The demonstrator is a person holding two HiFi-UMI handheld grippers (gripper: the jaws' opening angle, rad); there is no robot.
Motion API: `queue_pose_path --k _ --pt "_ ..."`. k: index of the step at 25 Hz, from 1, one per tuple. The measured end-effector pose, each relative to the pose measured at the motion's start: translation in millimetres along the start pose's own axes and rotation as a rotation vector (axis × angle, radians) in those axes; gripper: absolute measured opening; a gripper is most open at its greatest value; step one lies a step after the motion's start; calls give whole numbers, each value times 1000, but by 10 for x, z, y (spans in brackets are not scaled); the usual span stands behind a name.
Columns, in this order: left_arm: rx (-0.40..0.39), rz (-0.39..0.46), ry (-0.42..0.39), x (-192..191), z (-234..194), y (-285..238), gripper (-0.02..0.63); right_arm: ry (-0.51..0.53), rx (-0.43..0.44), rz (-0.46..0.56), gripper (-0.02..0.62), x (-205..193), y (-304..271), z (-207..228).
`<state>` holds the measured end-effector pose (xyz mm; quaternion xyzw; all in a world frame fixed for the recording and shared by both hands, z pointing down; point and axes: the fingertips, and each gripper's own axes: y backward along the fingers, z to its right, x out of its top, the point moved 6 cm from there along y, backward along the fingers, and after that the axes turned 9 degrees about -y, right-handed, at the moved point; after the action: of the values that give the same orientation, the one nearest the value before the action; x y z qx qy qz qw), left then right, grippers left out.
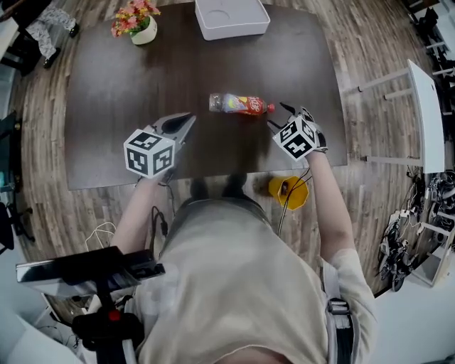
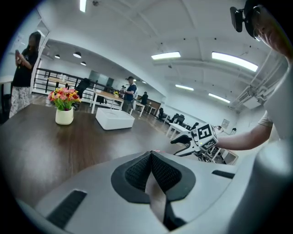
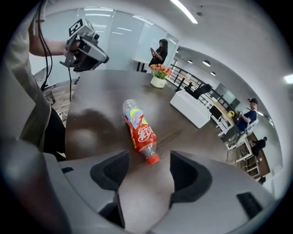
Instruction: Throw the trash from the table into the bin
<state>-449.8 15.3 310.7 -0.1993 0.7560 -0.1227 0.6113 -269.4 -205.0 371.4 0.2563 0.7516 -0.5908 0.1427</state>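
Note:
A plastic bottle (image 1: 237, 104) with a red label and red cap lies on its side in the middle of the dark table (image 1: 114, 92). In the right gripper view the bottle (image 3: 138, 129) points its cap toward me. My right gripper (image 3: 146, 168) is open, and the cap lies just ahead of the gap with nothing pressed between the pads. In the head view the right gripper (image 1: 279, 116) is right next to the cap end. My left gripper (image 1: 189, 119) hovers left of the bottle; its jaws (image 2: 151, 157) are shut and empty. A yellow bin (image 1: 288, 192) stands on the floor below the table's near edge.
A white box (image 1: 232, 18) sits at the table's far edge, with a flower pot (image 1: 138, 27) at the far left corner. A white chair (image 1: 421, 114) stands to the right. Cables lie on the floor at right. People stand in the room beyond.

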Motion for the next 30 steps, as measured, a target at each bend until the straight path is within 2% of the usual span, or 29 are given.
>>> queue_pose_path --k 4,8,12,17,19,21,27,30 --pt "17 -43 -32 -3 47 -168 12 56 73 -59 258 -113 -356 141" --pt "42 -64 -29 -5 1 -218 12 37 162 -50 258 -167 -631 202" --pt "63 -79 -16 6 -78 -239 12 30 204 -43 258 -178 -796 229" --pt "71 -82 -12 37 -107 -247 12 43 207 -30 256 -135 -889 182" --pt "71 -80 -15 42 -100 -222 12 66 196 -30 228 -124 -886 133" --pt "70 -77 -16 43 -95 -211 12 69 180 -28 159 -130 -872 116" --pt "73 -57 -3 -6 -100 -174 12 26 201 -42 152 -180 -807 17" --pt "75 -48 2 -22 -104 -156 12 -34 209 -48 152 -187 -752 -27"
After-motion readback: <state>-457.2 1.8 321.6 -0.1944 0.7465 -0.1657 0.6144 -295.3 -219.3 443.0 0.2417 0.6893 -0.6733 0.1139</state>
